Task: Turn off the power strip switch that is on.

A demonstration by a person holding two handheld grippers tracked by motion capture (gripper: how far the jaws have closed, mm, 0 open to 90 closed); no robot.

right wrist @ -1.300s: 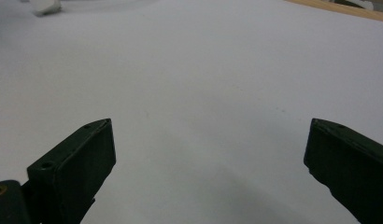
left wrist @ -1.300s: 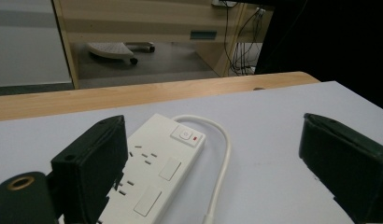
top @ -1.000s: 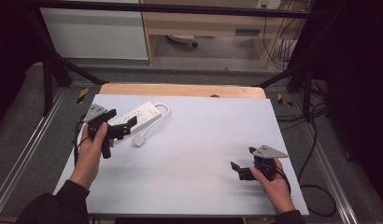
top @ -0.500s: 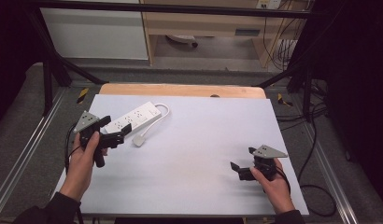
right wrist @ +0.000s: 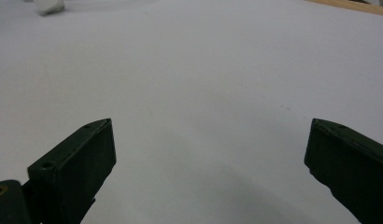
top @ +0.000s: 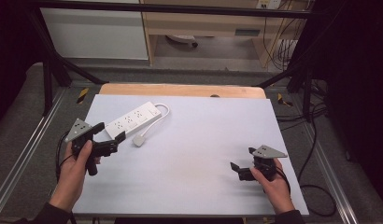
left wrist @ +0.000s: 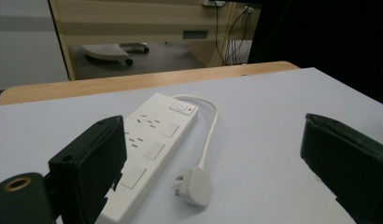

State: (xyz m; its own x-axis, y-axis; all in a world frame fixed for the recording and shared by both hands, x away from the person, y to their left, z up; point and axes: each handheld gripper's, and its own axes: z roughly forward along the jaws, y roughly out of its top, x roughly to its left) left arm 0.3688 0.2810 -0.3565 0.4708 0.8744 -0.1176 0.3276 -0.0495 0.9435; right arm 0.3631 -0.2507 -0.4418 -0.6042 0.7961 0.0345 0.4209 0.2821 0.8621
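looking down from the high view, a white four-socket power strip (top: 133, 120) lies at the pale grey bench's (top: 199, 140) far left, just beyond the left gripper (top: 108, 138). left gripper view: jaws wide open, white plug (left wrist: 194, 186) between them. right gripper view: jaws open over bare bench.

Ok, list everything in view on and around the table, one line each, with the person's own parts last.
Power strip: one, white, far left part of the table, lying flat.
Plug: one, white, on the table beside the strip, joined to it by a short white cable.
Table: one, pale grey top with a wooden strip along its far edge.
Left gripper: one, black with a grey plate, near the strip's near end, jaws open, holding nothing.
Right gripper: one, black with a grey plate, near right of the table, jaws open.
Hands: two, left hand, right hand, each holding a gripper.
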